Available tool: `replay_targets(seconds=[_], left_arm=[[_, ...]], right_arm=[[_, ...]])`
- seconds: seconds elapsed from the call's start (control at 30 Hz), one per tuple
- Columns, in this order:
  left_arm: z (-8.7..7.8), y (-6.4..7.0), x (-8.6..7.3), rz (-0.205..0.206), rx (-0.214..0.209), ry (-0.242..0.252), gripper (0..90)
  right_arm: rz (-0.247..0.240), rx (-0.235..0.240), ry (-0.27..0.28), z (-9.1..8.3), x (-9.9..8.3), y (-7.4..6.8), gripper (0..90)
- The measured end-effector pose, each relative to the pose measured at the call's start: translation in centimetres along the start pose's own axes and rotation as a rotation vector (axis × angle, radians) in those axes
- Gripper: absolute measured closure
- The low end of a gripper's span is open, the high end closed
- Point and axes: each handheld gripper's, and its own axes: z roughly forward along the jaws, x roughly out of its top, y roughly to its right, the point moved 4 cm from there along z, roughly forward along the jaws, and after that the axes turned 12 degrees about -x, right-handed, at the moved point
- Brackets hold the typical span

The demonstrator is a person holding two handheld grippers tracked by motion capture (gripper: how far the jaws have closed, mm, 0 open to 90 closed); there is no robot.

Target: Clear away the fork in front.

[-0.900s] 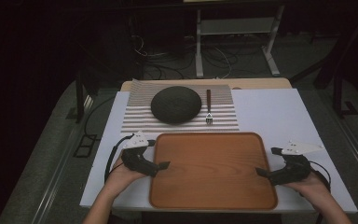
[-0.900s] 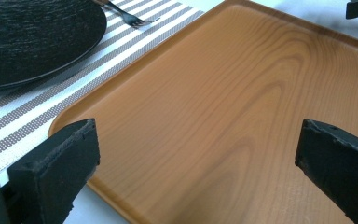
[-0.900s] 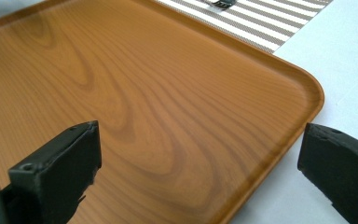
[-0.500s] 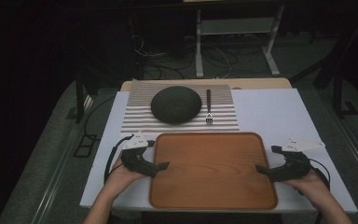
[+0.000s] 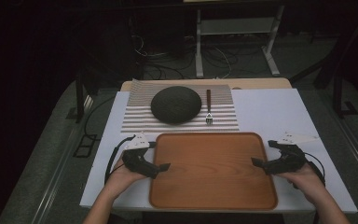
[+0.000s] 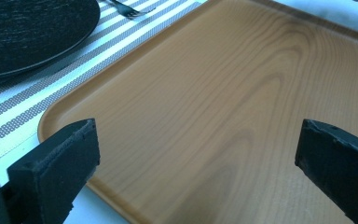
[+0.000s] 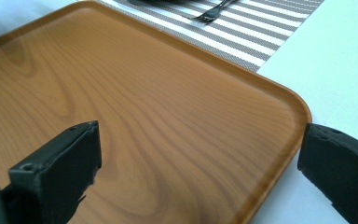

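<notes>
A bare wooden tray (image 5: 212, 170) lies on the white table, close to the near edge. My left gripper (image 5: 160, 155) is open at the tray's left edge, and in the left gripper view (image 6: 196, 163) its jaws stand wide apart over the wood (image 6: 223, 107) with nothing between them. At the tray's right edge my right gripper (image 5: 262, 152) is open too. In the right gripper view (image 7: 200, 163) one jaw hangs over the tray (image 7: 144, 116) and the other over the white table outside the rim.
Behind the tray a striped placemat (image 5: 223, 119) carries a dark round plate (image 5: 175, 104) and a fork (image 5: 209, 107) to its right. White table (image 5: 275, 112) lies bare right of the mat. Cables and a stand are on the floor beyond.
My right gripper has crept slightly forward along the tray's right edge. The left gripper and the tray stay where they were.
</notes>
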Motion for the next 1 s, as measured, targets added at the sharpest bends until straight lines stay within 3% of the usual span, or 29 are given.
replay_targets(seconds=[0.5,1.0], left_arm=[[-0.3,0.1,0.2,-0.002,0.004,0.019,0.0],[0.2,0.2,0.2,0.001,0.005,0.012,0.0]], right_arm=[[-0.035,0.029,-0.013,1.4,1.6,-0.8,0.0],[0.002,0.014,-0.017,2.5,3.1,0.0,0.0]])
